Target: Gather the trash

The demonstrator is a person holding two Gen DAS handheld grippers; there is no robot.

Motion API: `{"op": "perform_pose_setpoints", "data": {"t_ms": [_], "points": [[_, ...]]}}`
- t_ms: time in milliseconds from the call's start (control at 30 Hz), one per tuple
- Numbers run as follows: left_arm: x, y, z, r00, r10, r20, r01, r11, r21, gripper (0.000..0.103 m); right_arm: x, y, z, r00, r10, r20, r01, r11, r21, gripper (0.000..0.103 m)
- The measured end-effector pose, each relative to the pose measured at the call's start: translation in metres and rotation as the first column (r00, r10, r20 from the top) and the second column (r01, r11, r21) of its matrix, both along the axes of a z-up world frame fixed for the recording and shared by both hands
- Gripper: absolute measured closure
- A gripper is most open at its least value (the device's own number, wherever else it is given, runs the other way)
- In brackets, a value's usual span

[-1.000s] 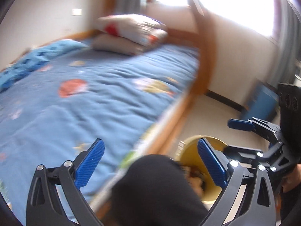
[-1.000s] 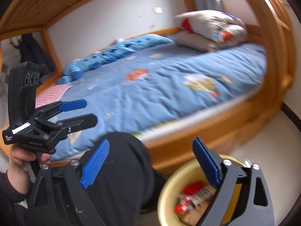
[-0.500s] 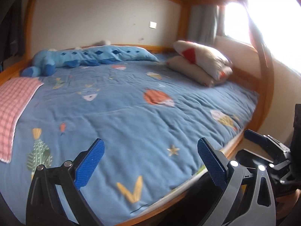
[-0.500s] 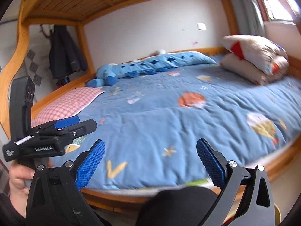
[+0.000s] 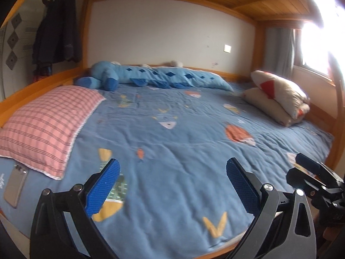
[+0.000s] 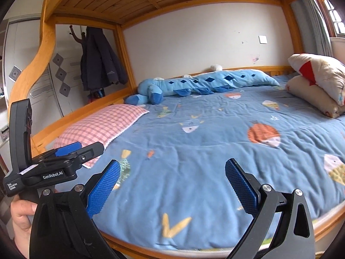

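Neither view shows any trash or bin. My left gripper (image 5: 172, 185) is open and empty, held low over the near edge of the blue patterned quilt (image 5: 183, 142). My right gripper (image 6: 172, 183) is also open with nothing between its blue pads, facing the same quilt (image 6: 204, 146). In the left wrist view the right gripper (image 5: 310, 172) pokes in at the right edge. The right wrist view has the left gripper (image 6: 71, 151) at its left edge, held by a hand (image 6: 21, 211).
On the bed lie a pink checked pillow (image 5: 45, 125), a blue plush toy (image 5: 155, 77) along the wall, a folded cream and red blanket (image 5: 280, 97) and a phone (image 5: 16, 185). A wooden bunk frame (image 6: 43, 49) surrounds it. Coats (image 6: 101, 64) hang at the left.
Both views have swung up from the floor and the yellow bin of wrappers to the bed. The bin has left view. Both grippers stay open.
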State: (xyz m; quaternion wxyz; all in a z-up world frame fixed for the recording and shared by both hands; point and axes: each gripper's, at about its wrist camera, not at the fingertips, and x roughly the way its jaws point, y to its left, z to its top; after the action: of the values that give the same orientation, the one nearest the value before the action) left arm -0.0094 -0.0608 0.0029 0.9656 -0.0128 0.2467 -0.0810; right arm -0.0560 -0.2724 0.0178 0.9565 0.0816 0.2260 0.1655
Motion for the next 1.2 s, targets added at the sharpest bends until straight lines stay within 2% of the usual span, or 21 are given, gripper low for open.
{"op": "perform_pose_setpoints", "data": {"t_ms": [167,367,633,767,933,1000,1200], "points": [[0.001,0.008,0.009,0.997,0.068,0.029,-0.069,0.997,0.034,0.004,0.012,0.011,0.005,1.000,0.023,0.010,-0.023,1.000,0.011,0.009],[0.001,0.013,0.017,0.992,0.107,0.063,-0.110,0.993,0.052,0.004,0.022,0.023,0.007,0.999,0.031,0.022,-0.031,0.999,-0.010,0.009],[0.006,0.022,0.022,0.996,0.074,0.058,-0.073,0.997,-0.027,0.004,0.033,0.028,0.003,0.998,0.060,0.009,-0.060,0.998,0.001,0.009],[0.013,0.030,0.023,0.990,0.137,0.043,-0.134,0.989,-0.055,0.004,0.037,0.026,0.000,0.998,0.066,0.002,-0.066,0.998,0.012,0.009],[0.021,0.037,0.018,0.972,0.234,0.035,-0.233,0.972,-0.026,0.004,0.043,0.026,-0.007,0.998,0.067,-0.018,-0.067,0.998,0.011,0.009],[0.025,0.040,0.015,0.973,0.231,0.016,-0.231,0.972,-0.034,0.004,0.047,0.025,-0.011,0.997,0.066,-0.029,-0.066,0.998,0.007,0.009],[0.040,0.033,0.005,0.979,0.202,-0.012,-0.202,0.979,0.016,0.004,0.060,0.017,-0.022,0.997,0.051,-0.062,-0.051,0.999,0.007,0.009]]}}
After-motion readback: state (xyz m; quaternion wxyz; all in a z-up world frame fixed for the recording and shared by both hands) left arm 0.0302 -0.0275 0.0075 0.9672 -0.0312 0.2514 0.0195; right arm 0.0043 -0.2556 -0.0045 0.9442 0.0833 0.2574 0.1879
